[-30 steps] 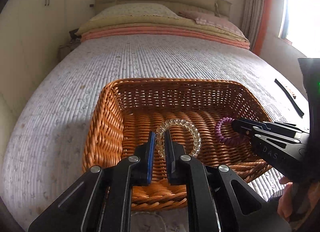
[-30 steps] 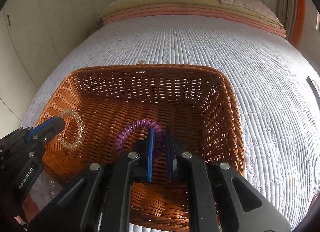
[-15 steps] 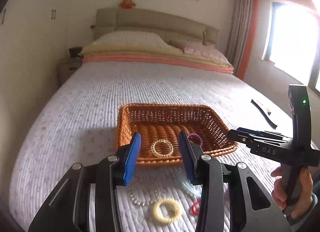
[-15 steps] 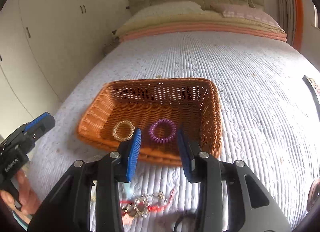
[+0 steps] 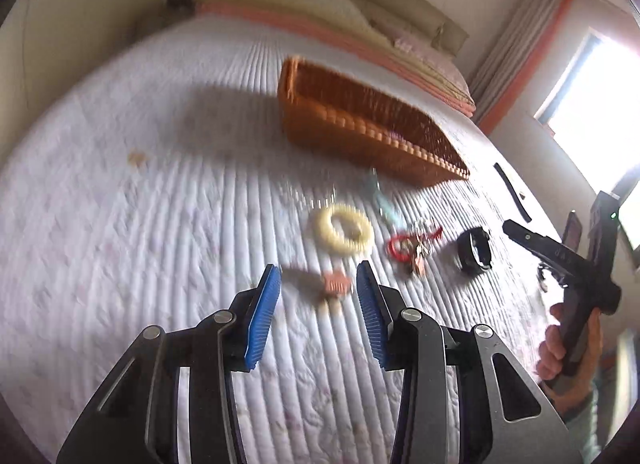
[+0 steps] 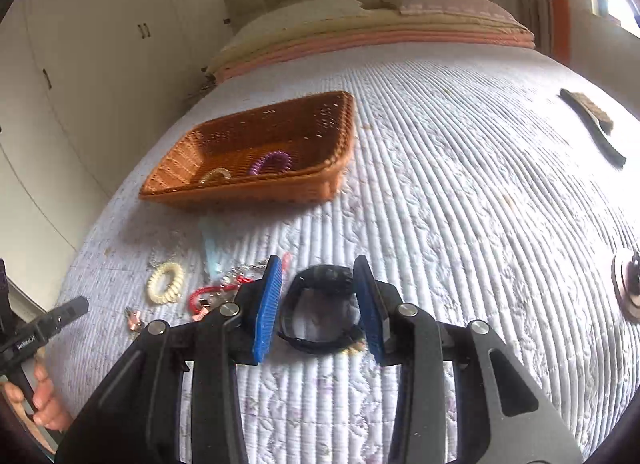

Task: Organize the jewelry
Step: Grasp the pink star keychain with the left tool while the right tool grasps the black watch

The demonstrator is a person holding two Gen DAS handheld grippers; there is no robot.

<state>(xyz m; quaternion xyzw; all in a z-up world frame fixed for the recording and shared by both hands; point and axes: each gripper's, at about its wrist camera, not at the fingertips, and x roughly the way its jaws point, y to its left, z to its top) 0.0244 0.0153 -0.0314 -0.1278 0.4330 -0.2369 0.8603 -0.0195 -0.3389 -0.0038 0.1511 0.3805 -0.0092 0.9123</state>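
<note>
A brown wicker basket (image 6: 320, 132) (image 5: 340, 104) sits on the white quilted bed and holds a purple coil bracelet (image 6: 271, 161) and a clear bead bracelet (image 6: 215, 176). My left gripper (image 5: 318, 288) is open, its jaws on either side of a small pink clip (image 5: 336, 284) on the quilt. My right gripper (image 6: 318, 288) is open, its jaws on either side of a black band (image 6: 320, 276) lying on the quilt. A cream coil bracelet (image 5: 344, 227) (image 6: 166, 282) and a red cord with charms (image 5: 412, 242) (image 6: 216, 290) lie between basket and grippers.
A pale blue piece (image 6: 212, 248) and a clear bead strand (image 5: 308, 192) lie near the basket's front. A black brush (image 6: 592, 124) lies at the far right of the bed. A round wooden object (image 6: 626, 288) sits at the right edge. Pillows are stacked at the headboard.
Both grippers let go of the bracelets in the basket, opened, and pulled back and down to the loose jewelry in front of it. The left view is blurred by motion.
</note>
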